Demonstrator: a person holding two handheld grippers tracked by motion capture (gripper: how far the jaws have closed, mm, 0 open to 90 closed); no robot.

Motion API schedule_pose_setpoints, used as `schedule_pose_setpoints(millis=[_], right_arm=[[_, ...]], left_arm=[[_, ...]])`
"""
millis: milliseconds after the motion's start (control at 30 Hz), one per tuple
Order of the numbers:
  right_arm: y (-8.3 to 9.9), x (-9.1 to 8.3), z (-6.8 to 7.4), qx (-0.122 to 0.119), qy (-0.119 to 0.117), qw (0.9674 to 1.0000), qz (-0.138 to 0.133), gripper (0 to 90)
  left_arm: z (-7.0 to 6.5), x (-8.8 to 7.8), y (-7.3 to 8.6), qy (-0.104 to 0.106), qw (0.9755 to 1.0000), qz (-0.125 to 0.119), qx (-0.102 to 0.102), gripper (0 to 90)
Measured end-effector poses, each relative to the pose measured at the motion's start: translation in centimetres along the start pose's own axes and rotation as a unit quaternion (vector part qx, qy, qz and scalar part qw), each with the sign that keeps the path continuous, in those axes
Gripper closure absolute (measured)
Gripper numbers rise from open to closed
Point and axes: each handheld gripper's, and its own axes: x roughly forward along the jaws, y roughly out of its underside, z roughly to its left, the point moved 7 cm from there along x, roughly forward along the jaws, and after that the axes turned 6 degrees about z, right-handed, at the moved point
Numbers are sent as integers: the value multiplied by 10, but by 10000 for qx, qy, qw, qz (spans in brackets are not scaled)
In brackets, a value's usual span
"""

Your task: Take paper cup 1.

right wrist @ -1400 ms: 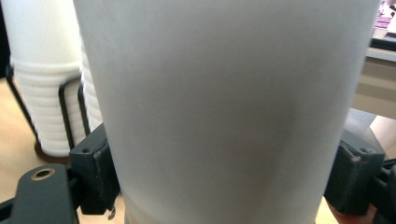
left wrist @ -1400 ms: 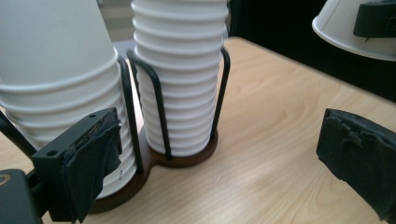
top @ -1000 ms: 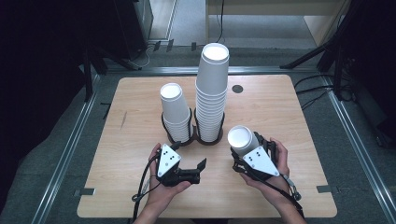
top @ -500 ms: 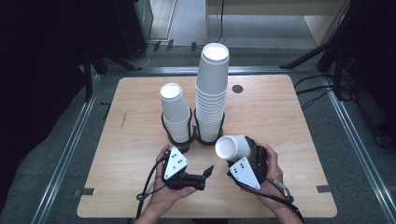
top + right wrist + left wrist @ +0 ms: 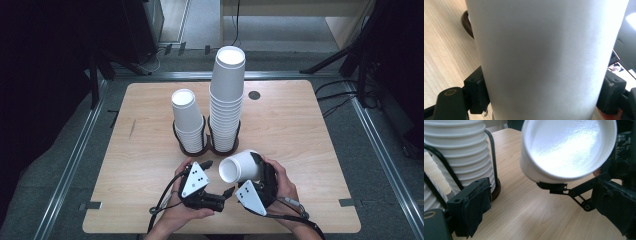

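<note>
- No brand, label or writing can be read on anything here.
- The paper cup point(image 5: 240, 166) is plain white, smooth-walled, tipped on its side with its open mouth toward the left gripper point(image 5: 227, 192).
- The right gripper point(image 5: 257, 167) clenches the cup by its wall, just above the table point(image 5: 300, 130), near the tall cup stack point(image 5: 226, 100).
- The left gripper's jaws stand apart with nothing between them; they have just been closing a little.

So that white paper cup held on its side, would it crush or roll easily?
The paper cup looks thin-walled and empty, so probably light and easy to dent if the right gripper squeezes harder. Its round, tapered body would likely roll in a curve if laid on the table.
</note>
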Motion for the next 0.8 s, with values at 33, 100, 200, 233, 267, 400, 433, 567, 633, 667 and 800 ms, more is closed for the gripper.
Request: schedule_pose_setpoints(millis=[33, 100, 200, 233, 267, 400, 433, 567, 633, 667, 800], right_arm=[[0, 0, 0, 0, 0, 10000, 0, 172], [-1, 0, 3, -56, -52, 10000, -20, 172], [-4, -1, 7, -147, -94, 9998, -56, 171], [-5, -1, 8, -160, -130, 9998, -55, 171], [-6, -2, 10, -189, -199, 9996, -85, 171], [-7, -3, 14, -257, -319, 9991, -143, 170], [-7, -3, 15, -275, -349, 9989, -161, 170], [-8, -4, 19, -232, -553, 9980, -210, 170], [-9, -5, 21, -232, -620, 9975, -231, 169], [-9, -5, 21, -220, -655, 9973, -239, 169], [-11, -6, 23, -166, -790, 9963, -295, 168]], left_arm=[[0, 0, 0, 0, 10000, 0, 0, 33], [-1, 0, 0, 9, 10000, -1, 36, 48], [-3, 0, 0, 24, 9999, 5, 102, 64], [-4, 0, 1, 30, 9999, 10, 139, 64], [-5, 0, 1, 47, 9998, 7, 173, 64], [-8, 0, 0, 78, 9996, -23, 274, 78], [-8, -1, 0, 81, 9995, -27, 300, 81], [-9, -3, -1, 71, 9993, -101, 361, 127], [-9, -4, -1, 93, 9992, -131, 378, 134], [-9, -4, -1, 113, 9991, -145, 384, 135], [-12, -4, -1, 156, 9987, -141, 469, 138]])
